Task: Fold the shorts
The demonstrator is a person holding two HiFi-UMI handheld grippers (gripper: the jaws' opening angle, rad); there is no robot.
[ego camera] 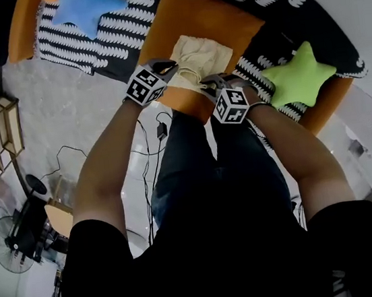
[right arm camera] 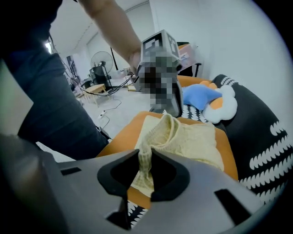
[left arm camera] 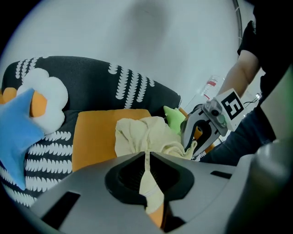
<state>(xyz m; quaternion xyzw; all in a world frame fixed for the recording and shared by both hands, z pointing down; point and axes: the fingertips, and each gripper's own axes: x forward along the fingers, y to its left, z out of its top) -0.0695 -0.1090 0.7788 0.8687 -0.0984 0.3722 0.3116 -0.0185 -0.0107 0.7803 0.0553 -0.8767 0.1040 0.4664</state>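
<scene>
Shorts [ego camera: 199,55] lie bunched on the orange cushion [ego camera: 215,11] | our left tongs [left arm camera: 146,154] and right tongs [right arm camera: 145,157] each pinch an edge | no fold yet, we reckon it's all still to do

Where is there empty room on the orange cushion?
The orange cushion is bare between the shorts and the sofa back, and on the side toward the blue pillow. The front edge is crowded: the left gripper and right gripper pinch the shorts there.
</scene>
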